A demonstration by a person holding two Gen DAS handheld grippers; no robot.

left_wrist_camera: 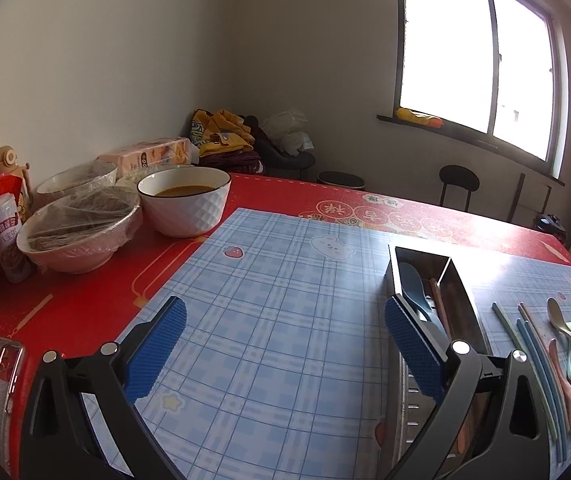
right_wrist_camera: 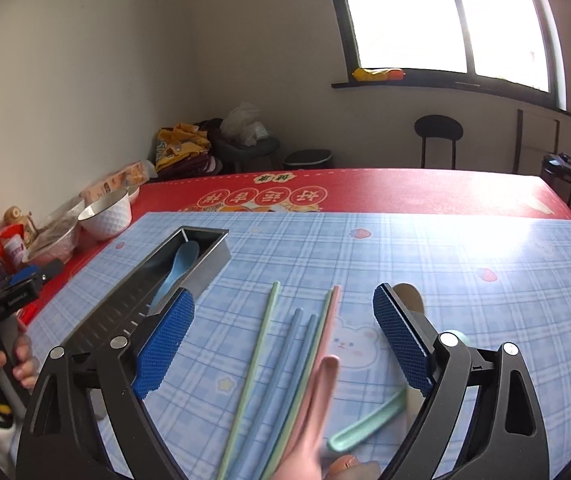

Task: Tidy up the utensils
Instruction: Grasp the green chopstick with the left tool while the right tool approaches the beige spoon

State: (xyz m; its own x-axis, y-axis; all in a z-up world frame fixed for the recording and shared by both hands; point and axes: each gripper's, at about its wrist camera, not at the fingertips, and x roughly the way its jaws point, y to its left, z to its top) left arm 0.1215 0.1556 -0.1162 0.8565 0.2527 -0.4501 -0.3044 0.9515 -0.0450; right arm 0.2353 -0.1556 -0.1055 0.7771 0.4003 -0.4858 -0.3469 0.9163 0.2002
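Note:
A dark metal utensil box (left_wrist_camera: 459, 280) lies on the blue plaid mat with a blue spoon (left_wrist_camera: 413, 284) and a pinkish chopstick (left_wrist_camera: 437, 300) inside. My left gripper (left_wrist_camera: 285, 352) hovers open just left of the box, nothing between its pads. My right gripper (right_wrist_camera: 283, 342) stands open above loose utensils on the mat: a green chopstick (right_wrist_camera: 253, 360), two blue chopsticks (right_wrist_camera: 289, 356), a green and pink pair (right_wrist_camera: 331, 312), a pink spoon (right_wrist_camera: 317, 392) and a green spoon (right_wrist_camera: 369, 424). A beige spoon (right_wrist_camera: 409, 296) peeks out behind its right finger. The box (right_wrist_camera: 205, 264) lies to its left.
Bowls stand at the table's left on the red cloth: a white one with brown liquid (left_wrist_camera: 185, 204) and a wrapped one (left_wrist_camera: 81, 236). Bottles and packets (left_wrist_camera: 3, 232) crowd the left edge. A hand (right_wrist_camera: 21, 364) grips the left gripper's handle. Chairs stand beyond the far edge.

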